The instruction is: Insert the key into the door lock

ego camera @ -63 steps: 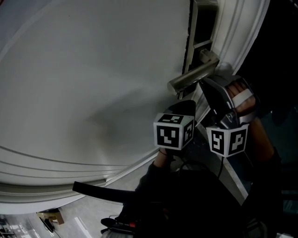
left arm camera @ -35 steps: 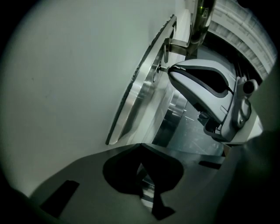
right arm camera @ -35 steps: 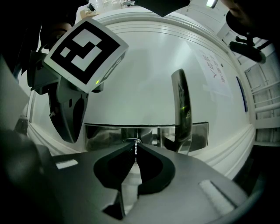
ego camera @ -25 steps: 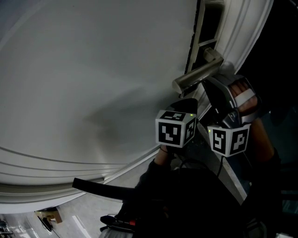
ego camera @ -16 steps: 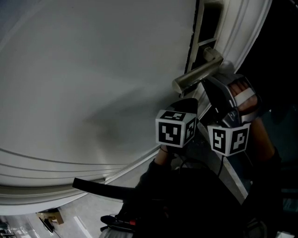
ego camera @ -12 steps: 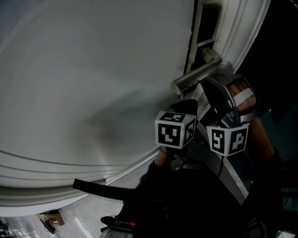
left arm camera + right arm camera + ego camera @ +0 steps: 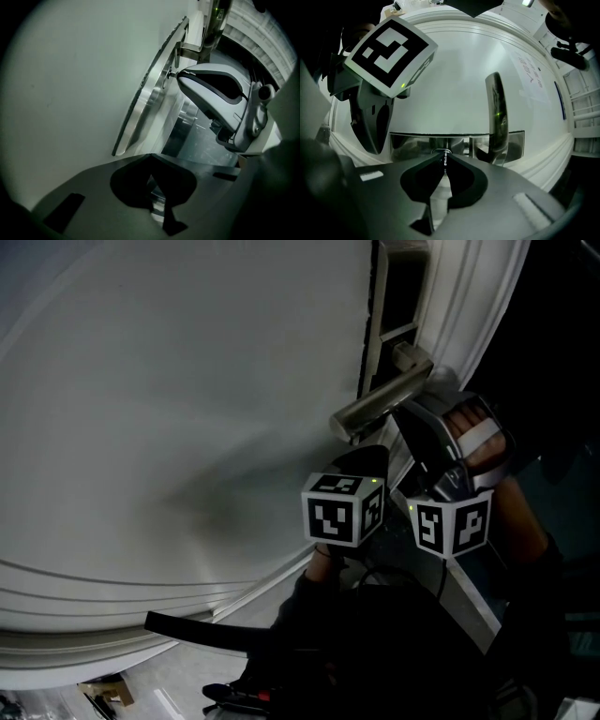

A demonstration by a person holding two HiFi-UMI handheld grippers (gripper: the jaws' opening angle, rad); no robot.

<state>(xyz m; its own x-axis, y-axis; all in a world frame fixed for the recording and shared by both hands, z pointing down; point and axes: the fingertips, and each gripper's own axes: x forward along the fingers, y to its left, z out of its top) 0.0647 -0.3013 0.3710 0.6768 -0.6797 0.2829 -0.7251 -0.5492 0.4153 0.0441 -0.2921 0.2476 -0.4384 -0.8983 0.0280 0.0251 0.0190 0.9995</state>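
R claw is clenched on the key, w/ the thin blade pinched btw the jaw tips. The blade's point sits at the keyhole in the steel lock plate. L claw is clenched too, but on nothing, and hangs just beside the door, off to one side of the lock plate. Further along the plate the lever handle sticks out. Progress, as I read it: key is gripped, lined up, tip at or just inside the slot. Pushing it fully home is prob. what's left; depth can't be told. R gripper view shows the blade end-on vs the keyhole. L gripper view adds the side look, a short bit of metal btw R claw's nose and the plate. Head view hides the keyhole behind the two claws and shows only handle and door.
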